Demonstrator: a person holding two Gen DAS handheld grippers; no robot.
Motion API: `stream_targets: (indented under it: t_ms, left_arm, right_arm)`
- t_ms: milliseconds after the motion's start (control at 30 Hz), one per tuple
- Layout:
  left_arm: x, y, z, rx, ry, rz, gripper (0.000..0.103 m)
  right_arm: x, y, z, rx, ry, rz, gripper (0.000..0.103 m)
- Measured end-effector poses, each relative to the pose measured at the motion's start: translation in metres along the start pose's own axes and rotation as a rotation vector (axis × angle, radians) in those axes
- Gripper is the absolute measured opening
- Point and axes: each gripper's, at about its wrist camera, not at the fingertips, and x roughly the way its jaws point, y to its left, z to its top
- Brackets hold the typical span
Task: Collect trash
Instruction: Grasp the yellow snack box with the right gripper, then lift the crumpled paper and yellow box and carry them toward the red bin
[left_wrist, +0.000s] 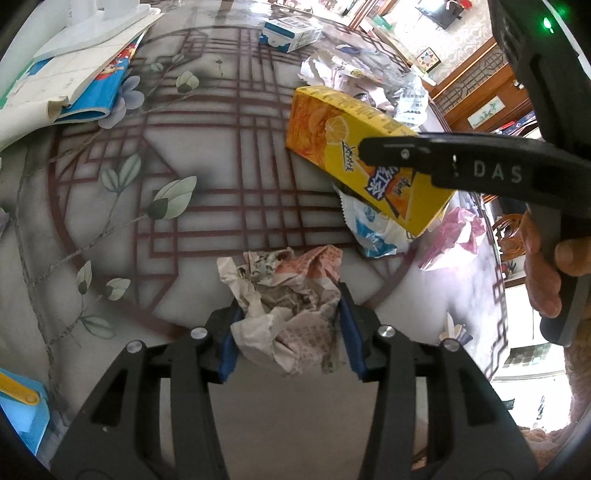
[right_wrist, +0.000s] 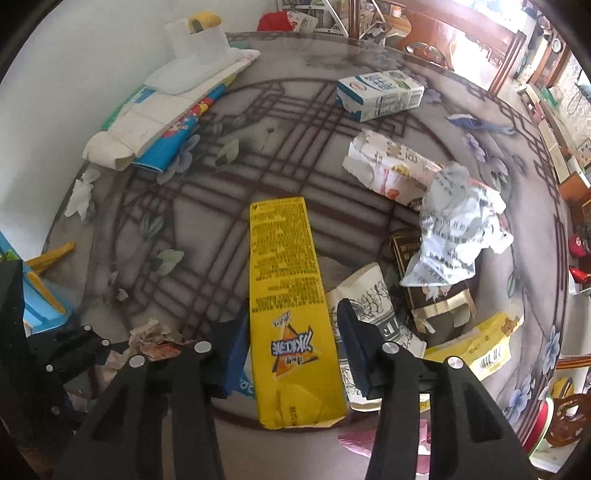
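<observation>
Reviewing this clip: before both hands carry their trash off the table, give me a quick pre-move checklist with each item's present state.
1. Left gripper clamps the crumpled paper wad: ok, both blue pads press its sides.
2. Right gripper grips the yellow drink carton: ok, fingers close on both sides.
3. Carton lifted free of the table: ok, its far end tilts up in the left wrist view.
4. Carton clear of the blue-white wrapper beneath: cannot tell.
5. Bin to drop into: cannot tell, none in view.

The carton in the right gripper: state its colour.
Yellow carton with orange fruit print, best seen in the left wrist view.
</observation>
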Motion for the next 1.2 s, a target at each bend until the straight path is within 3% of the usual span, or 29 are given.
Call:
stream_targets:
  t_ms: [367, 433, 567, 900, 1200]
  left_arm:
    - [0.007, 0.0, -0.005, -0.023, 0.02, 0.004, 0.058]
    - [0.007, -0.003, -0.006, -0.008, 0.014, 0.002, 0.048]
    - [0.001, -0.01, -0.004, 0.007, -0.011, 0.003, 0.042]
    - [-0.036, -0.035, 0.022, 0.018, -0.161, -0.034, 0.042]
    - [-0.052, -0.082, 0.042, 0.078, -0.236, -0.085, 0.042]
  right_arm:
    - [-0.065, -0.003, -0.024, 0.06, -0.174, 0.039, 0.035]
    - [-0.076, -0.003, -0.032, 0.075, -0.198, 0.046, 0.035]
    - [-0.093, -0.008, -0.053, 0.138, -0.241, 0.064, 0.035]
    - [-0.121, -0.041, -0.107, 0.395, -0.329, 0.089, 0.035]
    - [-0.135, -0.07, -0.136, 0.486, -0.36, 0.064, 0.035]
